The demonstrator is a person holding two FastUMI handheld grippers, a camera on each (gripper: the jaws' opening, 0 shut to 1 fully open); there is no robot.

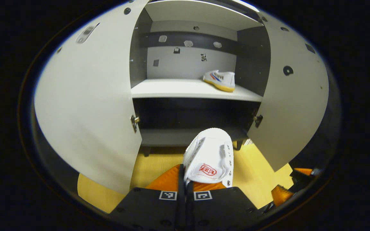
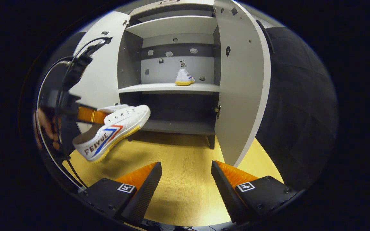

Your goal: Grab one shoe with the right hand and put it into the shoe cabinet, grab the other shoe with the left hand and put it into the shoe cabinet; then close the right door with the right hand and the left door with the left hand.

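The left gripper (image 1: 185,183) has its fingers pinched tight on a white canvas shoe (image 1: 209,157) with a yellow rubber sole, holding it up in the air above the smooth, light wooden floor (image 2: 185,160) in front of the shoe cabinet (image 2: 175,88). The other white shoe (image 2: 184,78) sits on the flat middle shelf (image 1: 191,89) inside, toward its right side, and both flat grey doors, the left door (image 1: 88,106) and the right door (image 2: 242,83), stand wide open. The right gripper (image 2: 186,179) holds nothing, its ridged, wedge-shaped fingers spread wide over the floor.
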